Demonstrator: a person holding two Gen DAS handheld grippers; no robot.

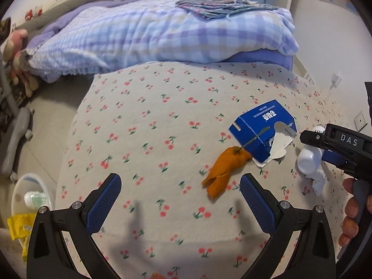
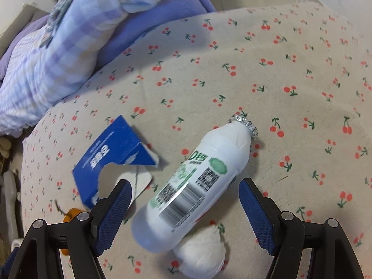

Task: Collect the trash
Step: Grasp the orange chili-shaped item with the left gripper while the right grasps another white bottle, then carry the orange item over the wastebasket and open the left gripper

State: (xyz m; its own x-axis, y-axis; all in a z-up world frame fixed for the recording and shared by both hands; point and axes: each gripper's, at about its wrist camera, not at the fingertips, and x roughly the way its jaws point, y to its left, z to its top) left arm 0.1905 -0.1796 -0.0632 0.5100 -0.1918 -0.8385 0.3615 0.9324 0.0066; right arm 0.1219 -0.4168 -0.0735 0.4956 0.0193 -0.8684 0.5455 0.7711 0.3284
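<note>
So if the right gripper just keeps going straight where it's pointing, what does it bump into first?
Probably the white bottle. It lies on the cherry-print bedsheet between the open fingers of the right gripper, right ahead. A crumpled white tissue lies close beside it, so depth is a little uncertain.

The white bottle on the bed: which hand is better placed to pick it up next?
Right. The right tool is open with the white bottle lying between its fingers; the left tool is open over bare sheet.
</note>
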